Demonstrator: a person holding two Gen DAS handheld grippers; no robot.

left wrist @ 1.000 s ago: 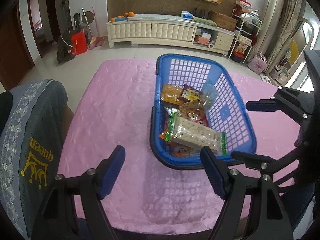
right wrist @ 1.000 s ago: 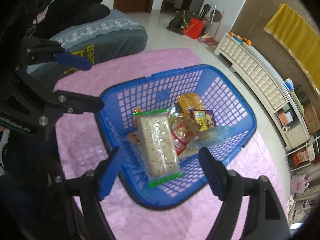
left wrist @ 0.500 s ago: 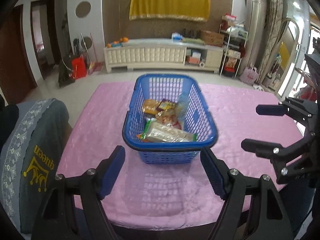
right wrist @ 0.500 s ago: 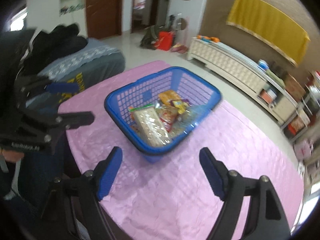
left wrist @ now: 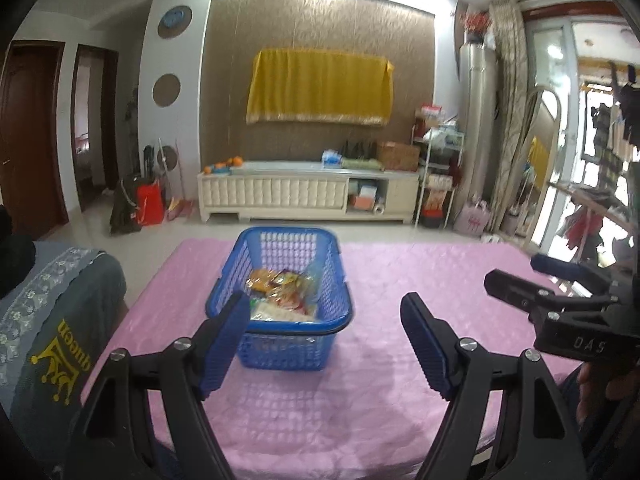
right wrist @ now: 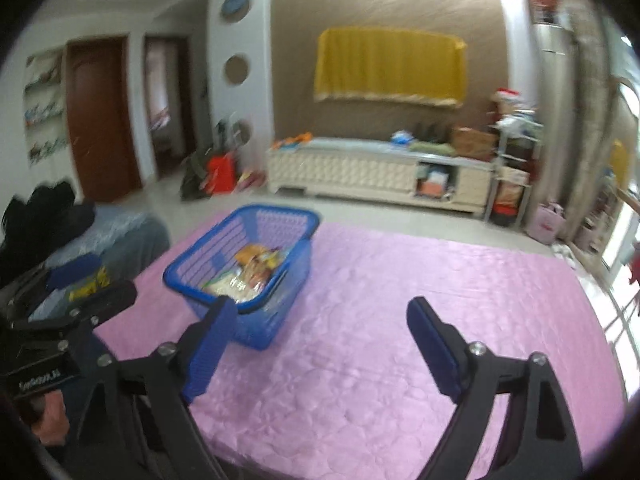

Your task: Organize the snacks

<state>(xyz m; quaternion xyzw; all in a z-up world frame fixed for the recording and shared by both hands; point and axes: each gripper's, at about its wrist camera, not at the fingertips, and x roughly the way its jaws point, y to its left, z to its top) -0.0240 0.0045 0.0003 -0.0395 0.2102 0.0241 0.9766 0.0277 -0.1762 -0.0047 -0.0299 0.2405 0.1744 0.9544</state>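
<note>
Both grippers, left gripper (left wrist: 326,338) and right gripper (right wrist: 316,342), gape wide, empty; blue plastic lattice basket (left wrist: 256,248) at frame centre holds the snack packets (left wrist: 280,284), likely finished.

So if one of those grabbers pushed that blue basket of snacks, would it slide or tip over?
The blue basket would probably slide: it is low and broad, and sits on a pink tablecloth that looks smooth. It looks light, with thin lattice walls and only a few snack packets inside. A push high on the rim might flex or tilt it instead.
</note>
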